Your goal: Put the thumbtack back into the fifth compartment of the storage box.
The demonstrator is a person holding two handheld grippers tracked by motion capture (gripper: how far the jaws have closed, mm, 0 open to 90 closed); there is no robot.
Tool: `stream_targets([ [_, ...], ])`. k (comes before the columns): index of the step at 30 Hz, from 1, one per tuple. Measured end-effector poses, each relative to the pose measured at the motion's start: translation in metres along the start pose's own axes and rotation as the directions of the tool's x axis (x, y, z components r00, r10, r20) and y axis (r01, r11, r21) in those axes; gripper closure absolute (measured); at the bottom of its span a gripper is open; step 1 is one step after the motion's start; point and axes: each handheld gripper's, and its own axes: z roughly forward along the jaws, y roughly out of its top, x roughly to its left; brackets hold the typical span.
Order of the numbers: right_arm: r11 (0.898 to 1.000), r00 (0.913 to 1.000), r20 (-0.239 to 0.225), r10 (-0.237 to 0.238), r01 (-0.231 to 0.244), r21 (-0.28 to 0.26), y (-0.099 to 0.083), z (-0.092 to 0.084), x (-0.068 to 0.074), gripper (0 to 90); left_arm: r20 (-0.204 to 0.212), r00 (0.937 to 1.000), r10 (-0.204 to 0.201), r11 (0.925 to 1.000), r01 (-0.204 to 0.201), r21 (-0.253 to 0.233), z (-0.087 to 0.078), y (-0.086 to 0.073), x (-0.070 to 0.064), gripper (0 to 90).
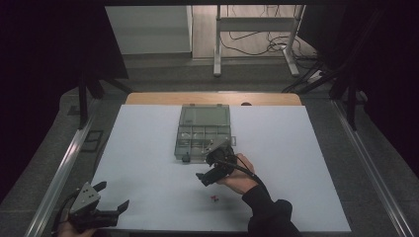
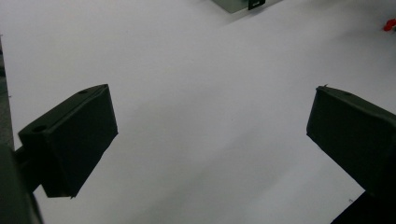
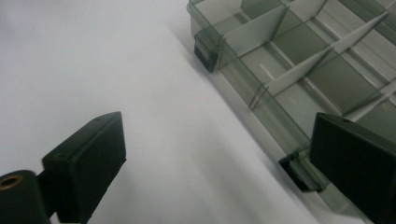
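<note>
An open clear grey compartment box (image 1: 202,132) lies in the middle of the white mat, lid folded back; its compartments look empty. In the right gripper view its front wall (image 3: 243,88) runs diagonally, with two dark latches (image 3: 205,49) on it. My right gripper (image 1: 205,166) (image 3: 219,135) is open at the box's front edge, its right jaw next to the nearer latch (image 3: 301,170), with nothing between the jaws. At the mat's near left corner my left gripper (image 1: 112,195) (image 2: 210,116) is open over bare mat. A small red piece (image 1: 214,199) (image 2: 390,24) lies near the front.
The white mat (image 1: 148,148) covers most of the table, with a wooden strip (image 1: 148,98) at the far edge. Metal rails (image 1: 64,163) run along both sides. A white frame and cables (image 1: 257,44) stand on the floor beyond.
</note>
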Motion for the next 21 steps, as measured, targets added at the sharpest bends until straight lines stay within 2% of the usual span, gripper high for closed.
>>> stream_targets([
  [2, 1.0, 0.9999, 0.003, 0.01, -0.01, 0.002, -0.002, -0.002, 0.001, 0.0, -0.001, 1.0, 0.001, 1.0, -0.001, -0.001, 0.0, 0.0, 0.0, 2.3],
  [8, 0.999, 0.9991, 0.021, 0.037, -0.037, 0.016, -0.011, -0.01, 0.001, 0.0, -0.001, 1.0, 0.002, 1.0, -0.002, -0.001, 0.0, 0.0, 0.0, 2.4],
  [10, 0.998, 0.9986, 0.019, 0.049, -0.05, 0.032, -0.014, -0.013, 0.0, 0.0, -0.001, 1.0, 0.002, 1.0, -0.002, -0.001, 0.0, 0.0, 0.0, 2.4],
  [15, 0.994, 0.9987, 0.035, 0.037, -0.04, 0.103, -0.023, -0.015, 0.003, 0.5, 0.002, 1.0, 0.001, 1.0, -0.001, -0.002, 0.0, 0.0, 0.0, 2.5],
  [18, 0.99, 0.999, 0.035, 0.03, -0.034, 0.133, -0.029, -0.017, 0.006, 5.7, 0.001, 1.0, 0.002, 1.0, -0.002, -0.002, 0.0, 0.0, 0.0, 2.5],
  [20, 0.988, 0.9995, 0.032, 0.006, -0.011, 0.152, -0.035, -0.019, 0.011, 13.9, 0.001, 1.0, 0.005, 1.0, -0.005, -0.001, 0.0, 0.0, -0.001, 2.5],
  [21, 0.988, 0.9995, 0.032, 0.006, -0.011, 0.152, -0.035, -0.019, 0.011, 13.9, 0.001, 1.0, 0.005, 1.0, -0.005, -0.001, 0.0, 0.0, -0.001, 2.5],
])
